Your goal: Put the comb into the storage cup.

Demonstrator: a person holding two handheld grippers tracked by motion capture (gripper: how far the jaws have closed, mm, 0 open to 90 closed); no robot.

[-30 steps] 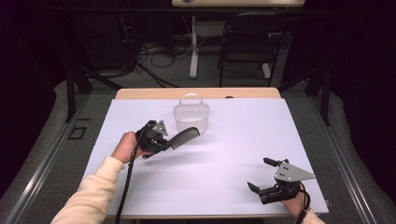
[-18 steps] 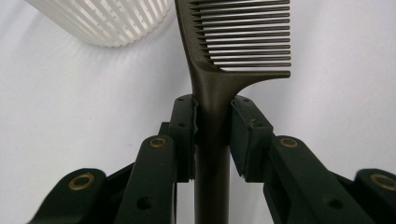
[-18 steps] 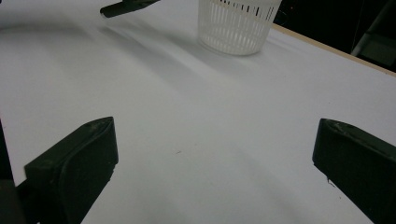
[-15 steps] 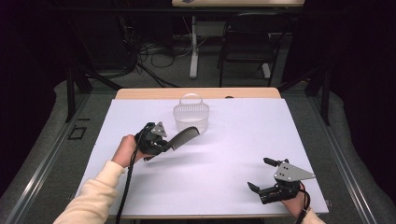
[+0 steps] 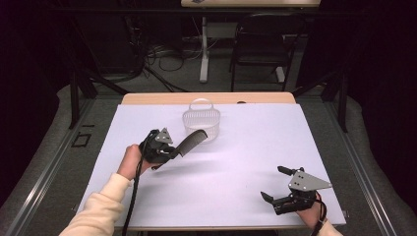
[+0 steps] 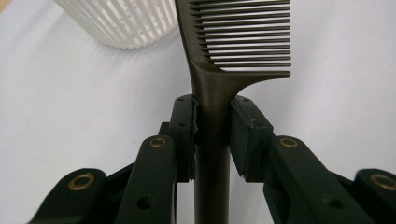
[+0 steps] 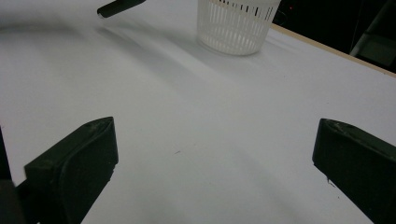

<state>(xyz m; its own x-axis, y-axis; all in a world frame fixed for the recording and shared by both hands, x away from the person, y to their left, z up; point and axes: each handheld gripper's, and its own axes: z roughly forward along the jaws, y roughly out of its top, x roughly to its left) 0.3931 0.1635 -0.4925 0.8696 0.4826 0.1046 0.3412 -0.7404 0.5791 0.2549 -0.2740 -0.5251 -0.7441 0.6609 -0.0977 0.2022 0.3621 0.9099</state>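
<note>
Left gripper (image 5: 169, 153) pinches dark comb (image 5: 193, 140) by its handle, near white basket (image 5: 201, 123); right gripper (image 5: 277, 185) jaws spread, low over table (image 5: 236, 162).

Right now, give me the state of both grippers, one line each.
Left gripper: closed on the handle of the dark comb, near the white basket.
Right gripper: open, holding nothing, over the white table cover.

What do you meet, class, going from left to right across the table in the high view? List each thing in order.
Left gripper → comb held in its fingers → white slatted basket, a little farther back → right gripper, fingers apart, near the table's front right corner.
</note>
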